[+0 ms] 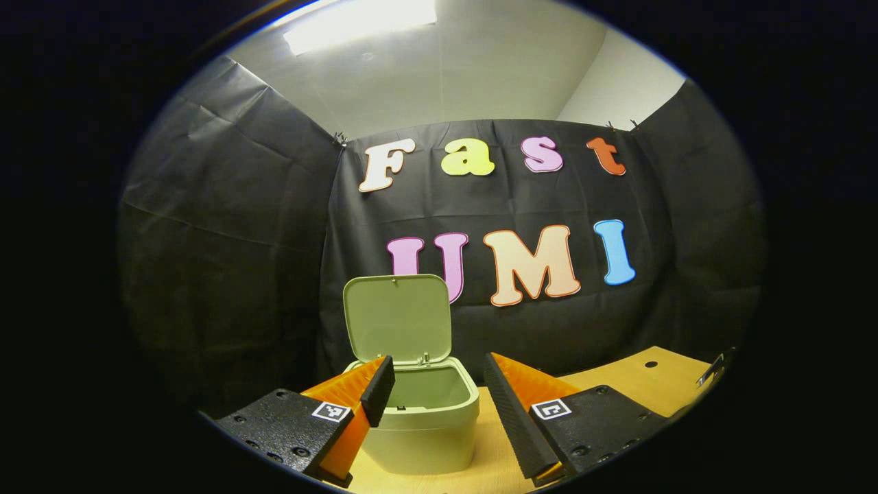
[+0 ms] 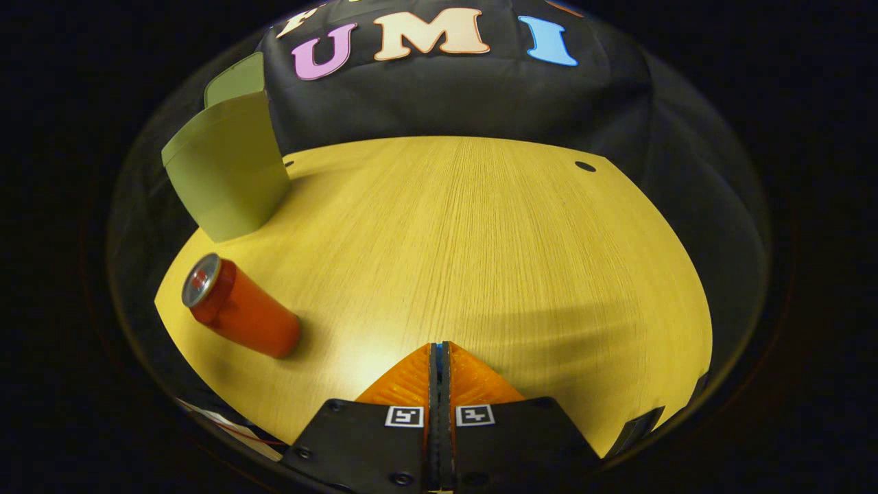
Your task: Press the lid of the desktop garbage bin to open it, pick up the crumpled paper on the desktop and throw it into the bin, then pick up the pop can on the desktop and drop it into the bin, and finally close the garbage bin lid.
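Left gripper (image 1: 439,387): fingers spread wide, holding nothing, raised above the light wooden tabletop (image 1: 617,374). Directly ahead, between the fingers and toward the left one, stands the pale green plastic desktop bin (image 1: 422,418) with its hinged lid (image 1: 398,319) upright and open.

Right gripper (image 2: 439,357): fingers closed together with nothing between them, low over the tabletop. Ahead-left stands the red cylindrical pop can (image 2: 240,312), upright; farther ahead-left is the bin
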### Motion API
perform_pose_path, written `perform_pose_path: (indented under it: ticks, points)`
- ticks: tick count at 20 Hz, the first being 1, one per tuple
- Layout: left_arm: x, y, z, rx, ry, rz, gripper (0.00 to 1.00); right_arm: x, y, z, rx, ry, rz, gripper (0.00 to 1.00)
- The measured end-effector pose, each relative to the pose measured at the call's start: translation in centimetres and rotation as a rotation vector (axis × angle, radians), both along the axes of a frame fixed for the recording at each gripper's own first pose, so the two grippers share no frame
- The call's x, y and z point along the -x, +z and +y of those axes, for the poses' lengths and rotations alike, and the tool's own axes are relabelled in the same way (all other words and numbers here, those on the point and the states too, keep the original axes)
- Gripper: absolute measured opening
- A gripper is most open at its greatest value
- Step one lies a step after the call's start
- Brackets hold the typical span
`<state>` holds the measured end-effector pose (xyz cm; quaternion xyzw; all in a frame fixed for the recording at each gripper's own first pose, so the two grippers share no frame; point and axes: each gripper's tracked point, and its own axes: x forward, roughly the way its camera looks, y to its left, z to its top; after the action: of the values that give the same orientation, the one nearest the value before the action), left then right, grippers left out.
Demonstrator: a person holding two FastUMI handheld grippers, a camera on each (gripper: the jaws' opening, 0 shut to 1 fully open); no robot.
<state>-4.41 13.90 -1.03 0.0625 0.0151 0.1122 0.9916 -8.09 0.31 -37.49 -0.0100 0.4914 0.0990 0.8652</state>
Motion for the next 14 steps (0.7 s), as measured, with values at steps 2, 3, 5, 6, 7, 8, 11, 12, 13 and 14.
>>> perform_pose_path:
  ticks: [2, 3, 5, 6, 7, 8, 11, 12, 13, 14]
  points:
    - [0.2, -0.1, 0.4, 0.005, 0.001, 0.0, 0.82, -1.6, 2.0, 0.8, -0.02, 0.004, -0.049, 0.03]
    - [0.1, -0.3, 0.6, 0.006, 0.003, 0.001, 0.82, -2.5, 3.2, 1.2, -0.033, 0.01, -0.08, 0.03]
    - [0.3, -0.9, 1.3, 0.005, 0.008, 0.004, 0.82, -4.6, 6.1, 2.3, -0.057, 0.019, -0.152, 0.03]
    - [0.4, -1.2, 1.6, 0.01, 0.012, 0.007, 0.8, -5.7, 7.5, 2.9, -0.069, 0.025, -0.182, 0.02]
    - [0.5, -1.5, 1.9, 0.018, 0.015, 0.01, 0.82, -6.6, 9.1, 3.5, -0.081, 0.028, -0.219, 0.02]
    - [0.6, -1.8, 2.2, 0.026, 0.017, 0.012, 0.8, -7.7, 10.6, 4.3, -0.092, 0.035, -0.252, 0.03]
    - [1.2, -2.8, 3.8, 0.026, 0.035, 0.027, 0.82, -11.6, 17.6, 9.4, -0.142, 0.086, -0.393, 0.02]
    - [1.7, -3.2, 4.3, 0.032, 0.036, 0.034, 0.82, -12.6, 20.2, 11.8, -0.167, 0.116, -0.443, 0.02]
    - [2.3, -3.8, 4.7, 0.041, 0.036, 0.045, 0.82, -13.4, 22.3, 14.0, -0.191, 0.147, -0.484, 0.02]
    - [2.8, -4.3, 5.2, 0.046, 0.04, 0.056, 0.82, -14.0, 23.3, 15.5, -0.201, 0.166, -0.511, 0.02]
